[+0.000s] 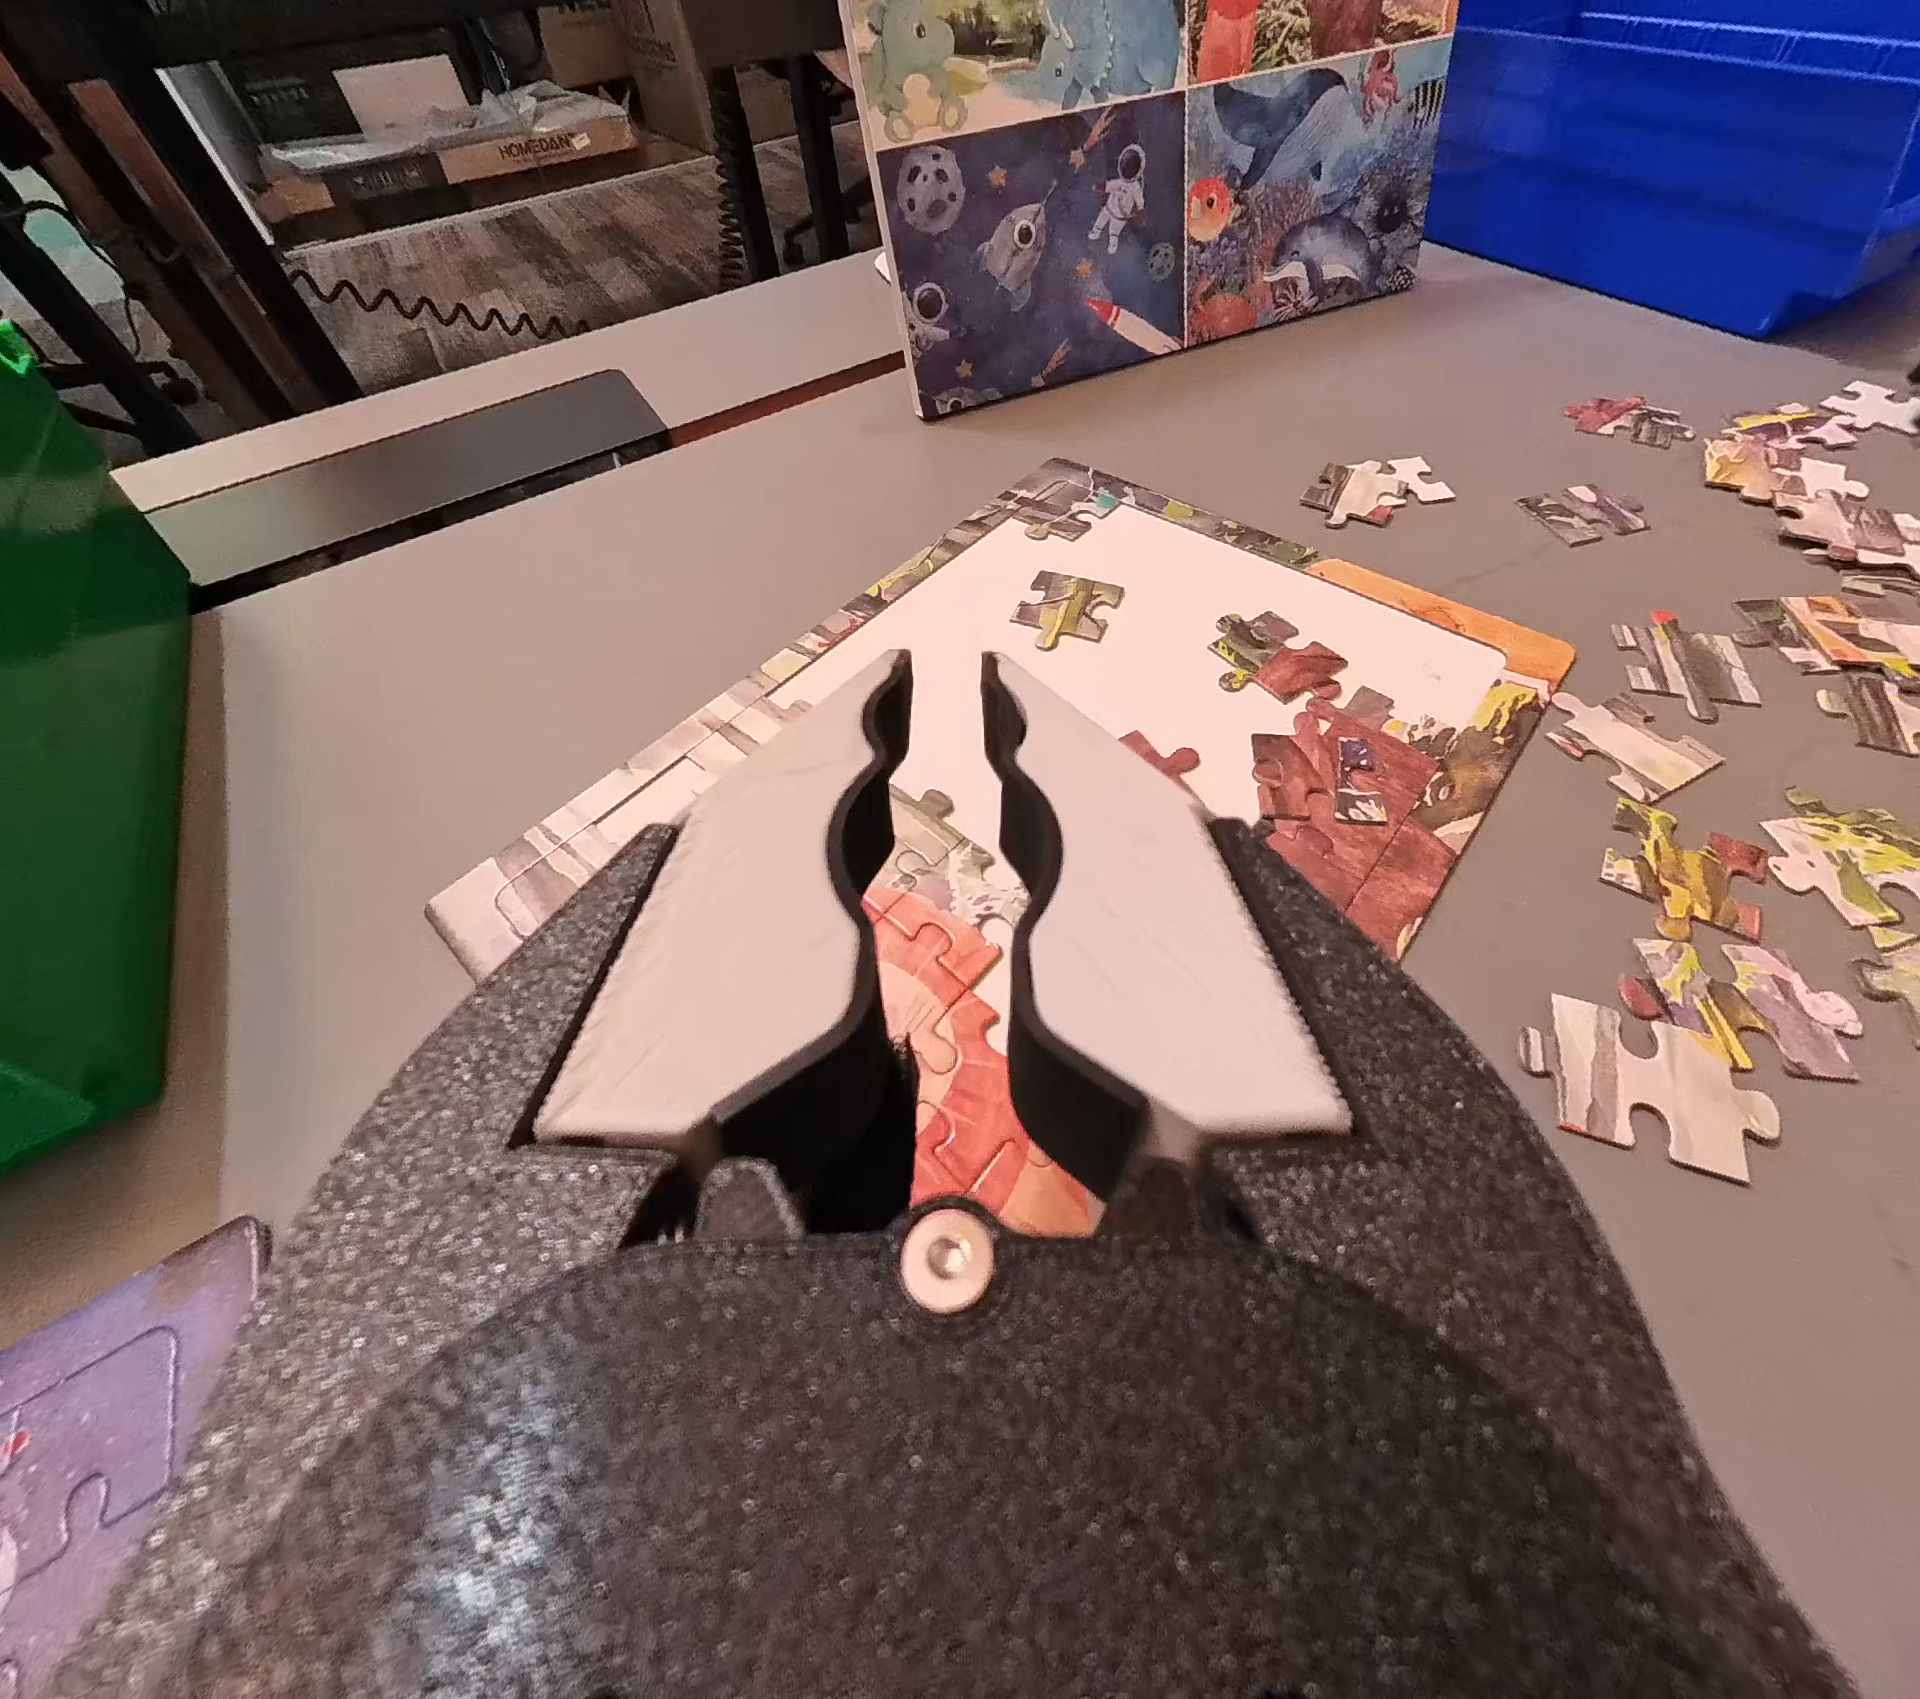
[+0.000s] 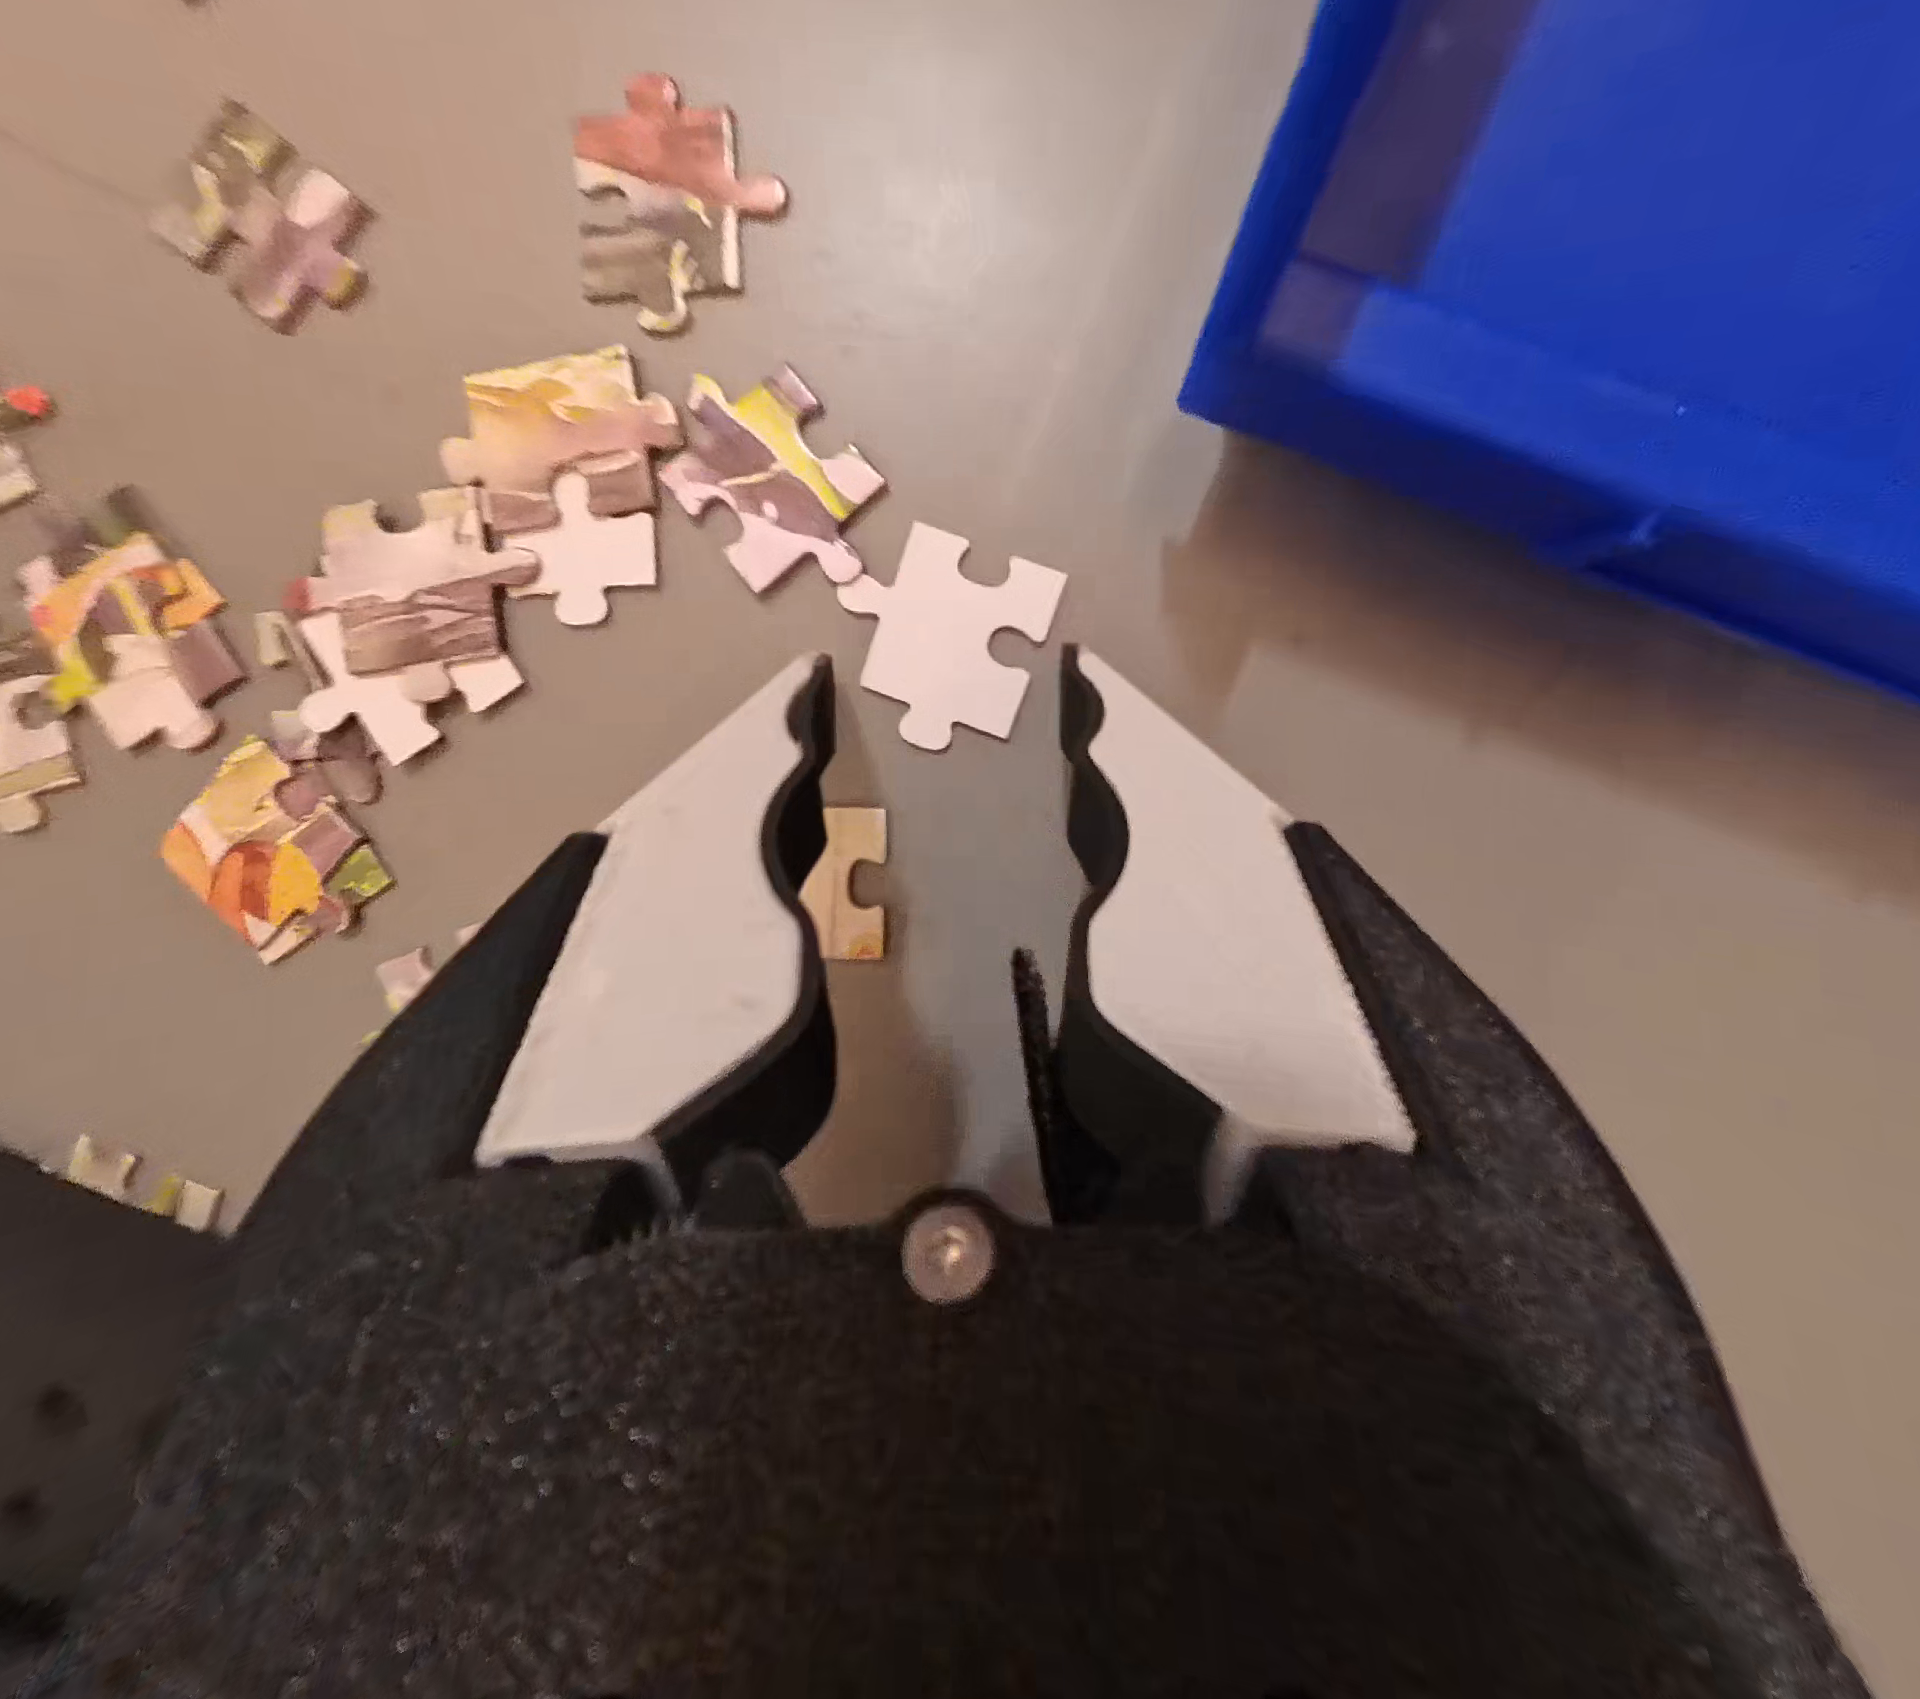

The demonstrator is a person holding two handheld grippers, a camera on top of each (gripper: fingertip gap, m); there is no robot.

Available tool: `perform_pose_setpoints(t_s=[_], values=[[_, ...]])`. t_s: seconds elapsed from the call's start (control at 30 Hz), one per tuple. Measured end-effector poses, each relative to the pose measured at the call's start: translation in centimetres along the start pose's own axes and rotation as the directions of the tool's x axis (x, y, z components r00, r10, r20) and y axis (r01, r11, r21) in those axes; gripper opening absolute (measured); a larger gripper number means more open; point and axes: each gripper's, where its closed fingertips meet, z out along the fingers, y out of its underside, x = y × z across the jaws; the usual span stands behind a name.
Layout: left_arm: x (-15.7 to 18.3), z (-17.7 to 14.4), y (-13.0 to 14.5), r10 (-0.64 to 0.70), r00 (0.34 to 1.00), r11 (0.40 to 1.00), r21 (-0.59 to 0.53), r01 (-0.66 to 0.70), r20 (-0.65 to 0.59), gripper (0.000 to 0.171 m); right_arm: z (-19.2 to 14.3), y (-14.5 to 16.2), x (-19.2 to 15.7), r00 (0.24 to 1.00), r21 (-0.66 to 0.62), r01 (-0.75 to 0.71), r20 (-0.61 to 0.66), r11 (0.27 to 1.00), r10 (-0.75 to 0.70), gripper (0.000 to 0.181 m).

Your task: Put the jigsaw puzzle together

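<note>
While poised over the partly filled cardboard puzzle tray [image 1: 1455, 641], left gripper [image 1: 945, 662] narrowly parted, empty. Right gripper [image 2: 945, 657] spread wide, nearing face-down white jigsaw piece [image 2: 956, 636]; next: probably pinching, flipping, carrying across.

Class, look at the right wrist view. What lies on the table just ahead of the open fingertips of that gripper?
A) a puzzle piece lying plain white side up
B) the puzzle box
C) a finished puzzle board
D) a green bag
A: a plain white puzzle piece lies flat on the grey table just beyond the right gripper, whose jaws stand apart and hold nothing.
</note>
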Motion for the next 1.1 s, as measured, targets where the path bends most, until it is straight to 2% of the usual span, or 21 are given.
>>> perform_pose_setpoints(t_s=[0.07, 0.2, 0.33, 0.47, 0.53, 0.6, 0.67, 0.73, 0.93, 1.03, 1.1], values=[[-0.1, 0.0, 0.1, 0.005, 1.000, 1.000, -0.003, -0.005, 0.006, 0.012, 0.4, 0.1, 0.6, 0.998, -0.036, 0.019, -0.066, 0.999, -0.022, 0.039], [0.0, 0.1, 0.2, 0.003, 1.000, 1.000, -0.011, -0.003, 0.001, 0.012, 0.5, 0.0, 0.7, 0.996, -0.045, -0.064, -0.064, 0.997, 0.061, 0.038], [0.1, 0.1, 0.3, 0.009, 1.000, 1.000, -0.013, -0.009, -0.001, 0.013, 0.5, -0.1, 1.0, 0.995, -0.036, -0.066, -0.077, 0.997, 0.063, 0.031], [0.1, 0.1, 0.2, 0.009, 1.000, 1.000, -0.009, -0.009, 0.000, 0.012, 0.2, 0.2, 0.9, 0.997, -0.003, -0.069, -0.027, 0.998, 0.069, 0.028], [0.0, 0.1, 0.2, 0.005, 1.000, 1.000, -0.008, -0.005, 0.000, 0.012, -0.4, 0.1, 0.5, 0.997, 0.039, -0.077, 0.031, 0.996, 0.076, 0.009], [0.0, 0.1, 0.2, 0.002, 1.000, 1.000, -0.008, -0.002, -0.001, 0.012, -1.2, -0.2, 0.1, 0.990, 0.100, -0.110, 0.104, 0.989, 0.099, 0.003], [0.0, 0.1, 0.2, 0.002, 1.000, 1.000, -0.011, -0.002, -0.003, 0.013, -1.4, 0.3, 0.4, 0.988, 0.085, -0.129, 0.101, 0.988, 0.120, 0.003], [0.0, 0.1, 0.3, 0.003, 1.000, 1.000, -0.013, -0.003, -0.005, 0.013, -1.3, 0.9, 0.5, 0.994, 0.049, -0.093, 0.066, 0.994, 0.090, 0.004], [0.0, 0.1, 0.2, 0.007, 1.000, 1.000, -0.010, -0.007, -0.002, 0.012, -1.6, -0.2, -1.6, 0.992, 0.069, -0.016, 0.126, 0.997, 0.007, 0.001], [0.0, 0.0, 0.2, 0.005, 1.000, 1.000, -0.008, -0.005, -0.002, 0.012, -2.5, -0.8, -1.9, 0.994, 0.101, 0.021, 0.102, 0.995, -0.031, 0.000], [0.0, 0.1, 0.2, 0.006, 1.000, 1.000, -0.009, -0.006, -0.002, 0.013, -3.9, -2.0, -2.9, 0.990, 0.166, 0.052, 0.118, 0.985, -0.072, 0.000]])
